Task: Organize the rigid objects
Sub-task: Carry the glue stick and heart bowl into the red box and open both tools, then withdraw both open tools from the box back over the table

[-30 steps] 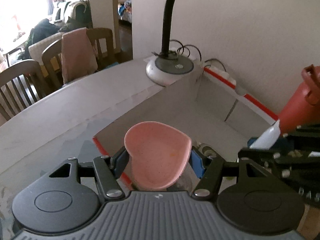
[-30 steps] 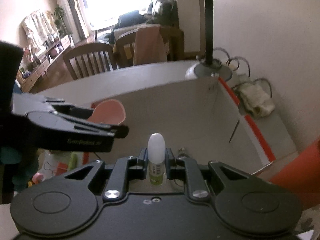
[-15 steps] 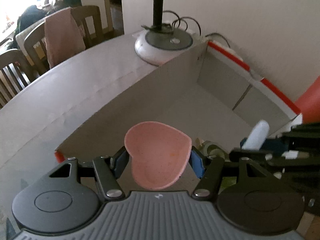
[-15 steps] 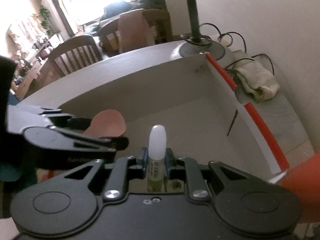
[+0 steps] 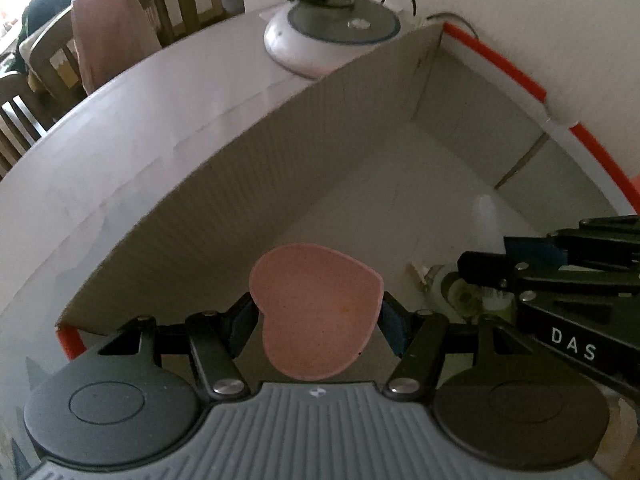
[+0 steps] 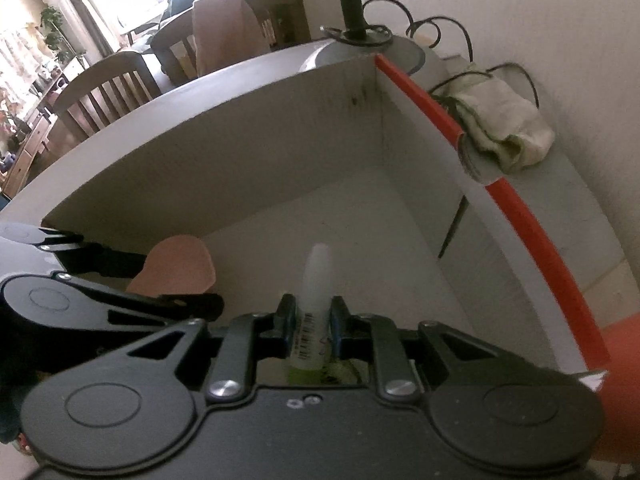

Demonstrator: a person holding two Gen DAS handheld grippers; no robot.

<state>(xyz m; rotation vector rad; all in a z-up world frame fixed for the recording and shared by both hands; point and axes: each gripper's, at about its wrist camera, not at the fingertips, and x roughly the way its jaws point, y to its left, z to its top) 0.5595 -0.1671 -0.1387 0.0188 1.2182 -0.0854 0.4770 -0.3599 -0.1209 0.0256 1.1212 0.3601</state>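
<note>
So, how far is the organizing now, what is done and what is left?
Done: at least one small item already lies on the box floor. In hand: the left tongs grip a pink heart-shaped dish, the right tongs grip a small white-capped bottle, both over the open box. Left: lower and release both inside.

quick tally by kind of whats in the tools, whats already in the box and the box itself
heart-shaped pink dish, held in the left tool: 1
white-capped tube, held in the right tool: 1
small items lying on the box floor, too blurred to name: at least 1
cardboard box with red edging: 1
total: at least 4
</note>
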